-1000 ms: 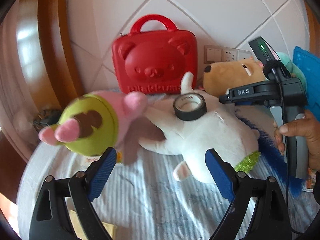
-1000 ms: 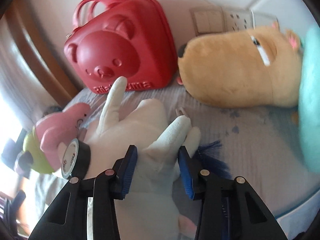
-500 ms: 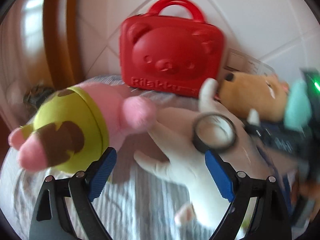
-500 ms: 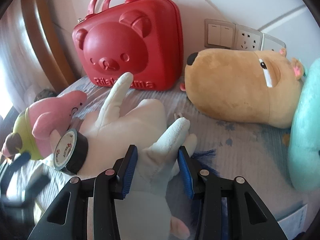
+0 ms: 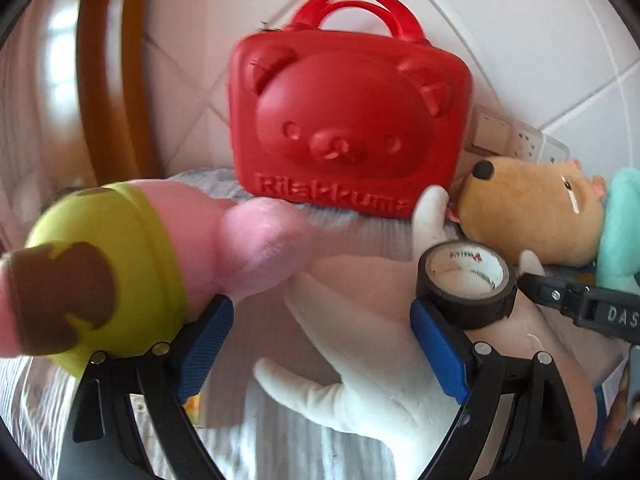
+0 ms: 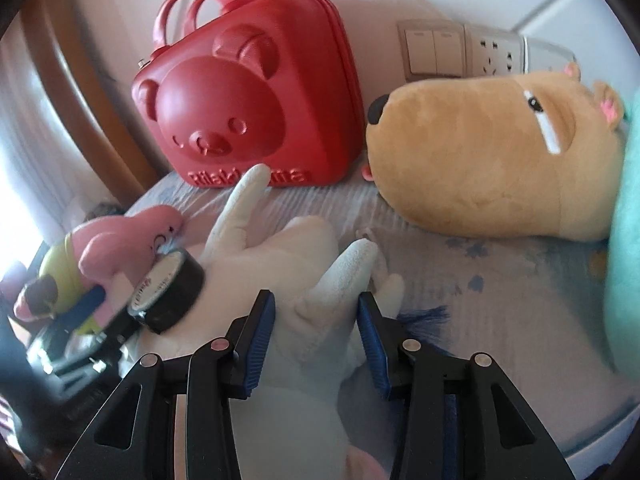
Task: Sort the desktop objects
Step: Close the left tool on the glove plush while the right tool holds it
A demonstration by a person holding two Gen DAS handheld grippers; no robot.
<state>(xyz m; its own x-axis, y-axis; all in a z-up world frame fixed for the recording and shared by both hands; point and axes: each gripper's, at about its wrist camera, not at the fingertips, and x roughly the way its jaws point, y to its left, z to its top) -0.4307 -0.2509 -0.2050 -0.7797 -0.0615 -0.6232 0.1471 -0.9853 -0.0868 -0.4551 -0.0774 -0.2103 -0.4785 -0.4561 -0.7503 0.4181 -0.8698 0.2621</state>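
On my left wrist view, my left gripper [image 5: 320,344] is spread wide, gripping nothing; the pink and yellow plush [image 5: 120,268] sits at nine o'clock against one pad, the black tape roll [image 5: 466,290] lies on the white plush [image 5: 372,344] at three o'clock, and the red bear case [image 5: 348,120] stands at twelve. On my right wrist view, my right gripper [image 6: 316,344] is clamped on the white plush's leg [image 6: 344,276]; the capybara plush [image 6: 492,160] lies at two o'clock.
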